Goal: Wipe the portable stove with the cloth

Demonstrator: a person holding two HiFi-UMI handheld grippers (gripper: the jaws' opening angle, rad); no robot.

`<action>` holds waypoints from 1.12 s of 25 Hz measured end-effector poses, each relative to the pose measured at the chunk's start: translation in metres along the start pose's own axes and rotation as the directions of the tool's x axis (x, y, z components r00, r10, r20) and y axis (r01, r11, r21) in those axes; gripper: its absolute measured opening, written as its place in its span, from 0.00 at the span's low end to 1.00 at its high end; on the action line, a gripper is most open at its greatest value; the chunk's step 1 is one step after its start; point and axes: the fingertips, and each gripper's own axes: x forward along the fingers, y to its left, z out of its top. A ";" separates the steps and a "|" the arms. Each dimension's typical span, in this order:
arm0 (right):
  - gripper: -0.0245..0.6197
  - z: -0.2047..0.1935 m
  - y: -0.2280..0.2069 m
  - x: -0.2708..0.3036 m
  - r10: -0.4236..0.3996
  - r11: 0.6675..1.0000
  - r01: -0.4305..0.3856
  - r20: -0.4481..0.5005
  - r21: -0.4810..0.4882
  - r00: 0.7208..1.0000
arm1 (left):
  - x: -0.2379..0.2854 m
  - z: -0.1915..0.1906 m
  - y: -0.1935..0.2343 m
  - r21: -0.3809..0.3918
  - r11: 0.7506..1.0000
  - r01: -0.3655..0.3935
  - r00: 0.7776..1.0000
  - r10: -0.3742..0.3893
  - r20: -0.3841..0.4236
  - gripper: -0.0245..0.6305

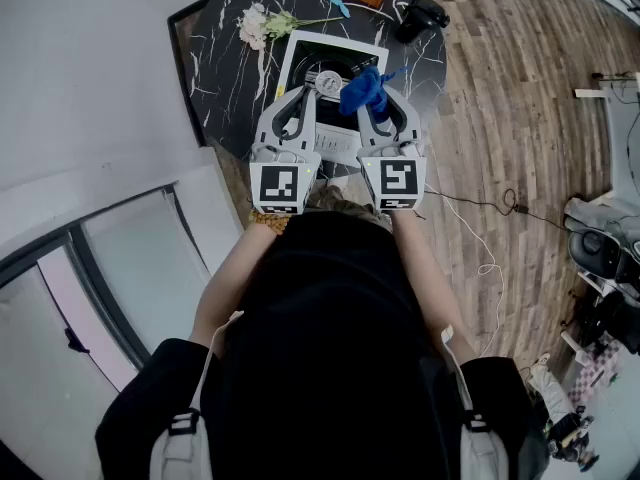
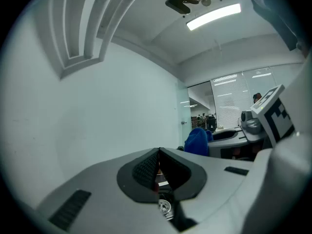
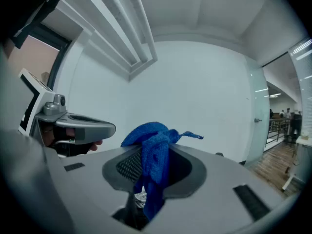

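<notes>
Now right claw (image 3: 155, 165) holds cloth (image 1: 362, 90) over stove's (image 1: 335, 53) right edge, left claw (image 2: 159, 168) alongside.

The cloth (image 3: 146, 133) is seen as blue, fuzzy, looped fabric, soft and matt. The left tool (image 2: 158, 152) and the right tool (image 3: 156, 152) are moulded in smooth grey plastic with a matt finish; their pads (image 2: 145, 168) are faced with a black, finely ribbed surface. The counter (image 1: 222, 63) is finished in glossy black, marble-like stone, veined in white. The portable stove (image 1: 335, 56) is framed in smooth white, with a dark top and a bright metal burner. The floor (image 1: 500, 118) is laid in brown wood-grain planks.
</notes>
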 end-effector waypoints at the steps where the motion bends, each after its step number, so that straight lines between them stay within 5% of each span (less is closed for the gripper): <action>1: 0.19 -0.001 0.001 0.001 0.000 1.000 0.000 -0.004 0.002 1.000 | 0.000 -0.002 0.002 -0.003 1.000 -0.003 1.000 0.003 -0.004 0.05; 8: 0.20 -0.022 -0.001 0.014 0.041 0.999 -0.040 -0.053 0.029 0.998 | -0.002 -0.026 0.018 -0.020 1.000 0.015 0.998 -0.017 -0.059 0.05; 11: 0.20 -0.050 -0.009 0.026 0.084 0.996 -0.085 -0.116 -0.009 0.990 | -0.006 -0.056 0.024 -0.008 0.998 0.062 0.986 -0.062 -0.155 0.05; 16: 0.20 -0.118 -0.036 0.067 0.160 0.979 -0.190 -0.301 -0.074 0.940 | -0.024 -0.140 0.057 -0.009 0.998 0.062 0.922 -0.061 -0.382 0.06; 20: 0.20 -0.162 -0.061 0.110 0.164 0.975 -0.212 -0.440 -0.062 0.883 | -0.025 -0.191 0.082 -0.038 0.998 0.041 0.883 -0.054 -0.466 0.07; 23: 0.20 -0.189 -0.065 0.126 0.156 0.973 -0.222 -0.535 -0.062 0.831 | -0.009 -0.215 0.078 -0.039 0.994 0.098 0.855 -0.105 -0.508 0.22; 28: 0.20 -0.223 -0.060 0.125 0.100 0.993 -0.117 -0.610 0.012 0.786 | 0.023 -0.236 0.062 0.030 0.960 0.279 0.796 -0.213 -0.567 0.22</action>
